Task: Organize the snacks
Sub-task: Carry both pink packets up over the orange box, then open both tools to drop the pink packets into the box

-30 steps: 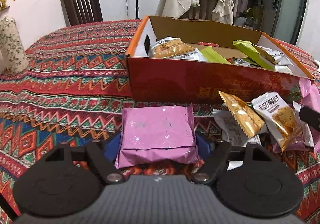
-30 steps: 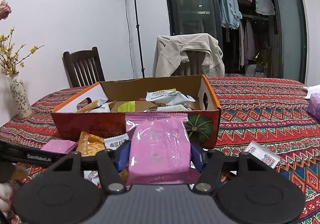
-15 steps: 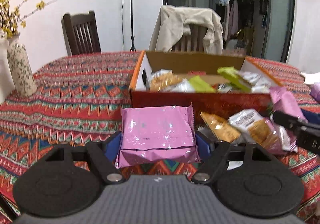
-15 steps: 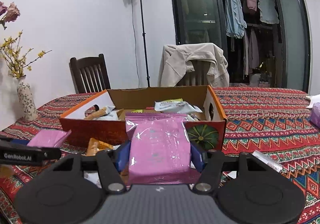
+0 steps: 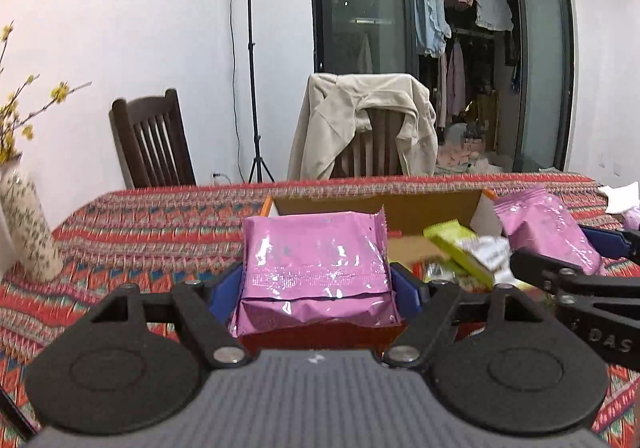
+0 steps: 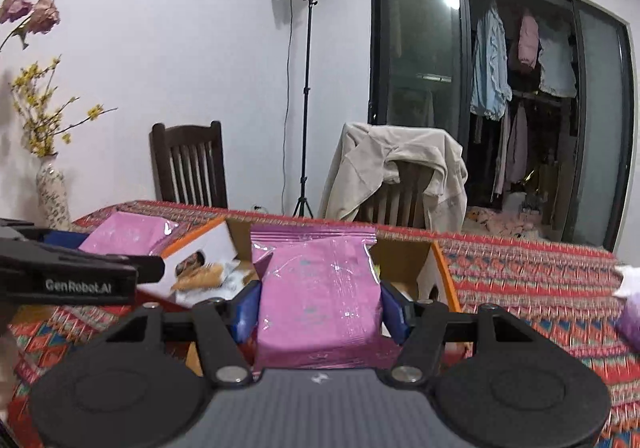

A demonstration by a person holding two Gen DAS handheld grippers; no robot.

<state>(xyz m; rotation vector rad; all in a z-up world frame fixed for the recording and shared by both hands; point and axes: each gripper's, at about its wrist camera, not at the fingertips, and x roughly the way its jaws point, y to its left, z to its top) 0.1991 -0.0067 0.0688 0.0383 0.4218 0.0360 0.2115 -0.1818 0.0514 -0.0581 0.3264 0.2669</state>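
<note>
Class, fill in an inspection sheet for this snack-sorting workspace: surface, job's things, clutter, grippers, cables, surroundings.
Surface: patterned red tablecloth.
Job's things: open cardboard box holding snack packets, a green packet among them.
Clutter: white item at the table's far right.
Grippers: left gripper shut on a pink packet; right gripper shut on another pink packet.
Cables: cord down the light stand.
Surroundings: vase, wooden chair, jacket-draped chair, open wardrobe.

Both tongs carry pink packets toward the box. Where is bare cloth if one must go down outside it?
Bare tablecloth lies between the vase and the box; more right of the box. The box interior is crowded with snacks.
</note>
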